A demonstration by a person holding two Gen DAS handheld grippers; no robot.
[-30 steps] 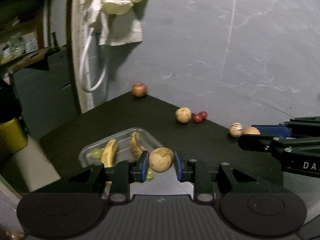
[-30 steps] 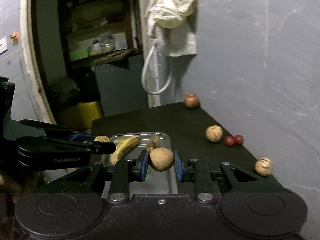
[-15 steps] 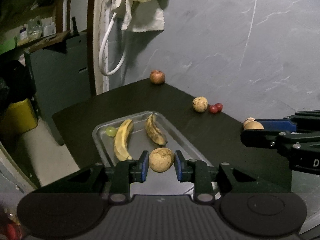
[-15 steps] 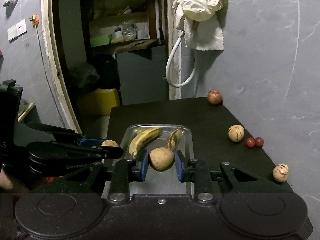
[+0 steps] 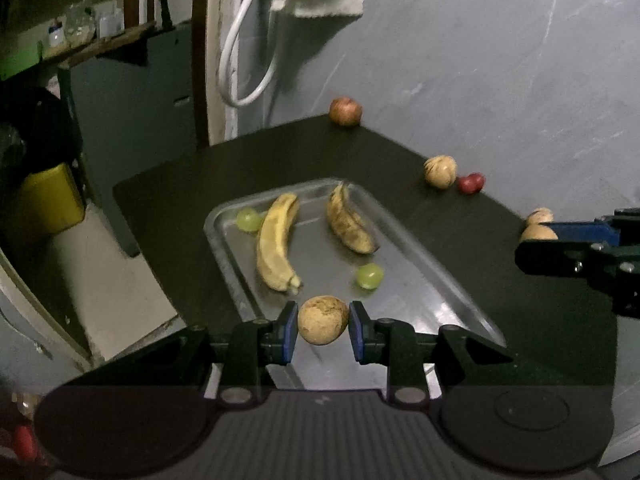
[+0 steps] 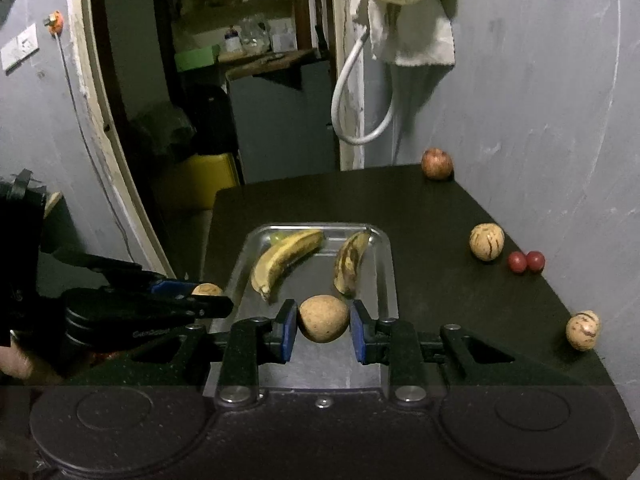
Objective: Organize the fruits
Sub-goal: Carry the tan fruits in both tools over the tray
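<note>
My left gripper (image 5: 323, 326) is shut on a round brown fruit (image 5: 322, 319), held over the near end of the metal tray (image 5: 420, 280). My right gripper (image 6: 324, 326) is shut on a second brown fruit (image 6: 323, 318), also above the tray's (image 6: 386, 264) near end. In the tray lie two bananas (image 5: 276, 246) (image 5: 348, 224) and two green grapes (image 5: 369, 276) (image 5: 248, 219). In the left wrist view the right gripper (image 5: 536, 240) shows at the right edge with its fruit. In the right wrist view the left gripper (image 6: 208, 298) shows at the left.
On the black table (image 6: 440, 208) along the grey wall lie an apple (image 6: 437, 163), two striped pale fruits (image 6: 486, 241) (image 6: 583, 330) and two red grapes (image 6: 525, 261). A yellow bin (image 6: 200, 180) stands on the floor beyond the table's far edge. A cloth (image 6: 404, 8) and white hose hang on the wall.
Both grippers have sunk and tipped downward toward the tray, each still holding its brown fruit. The tray and bananas now fill more of each view.
</note>
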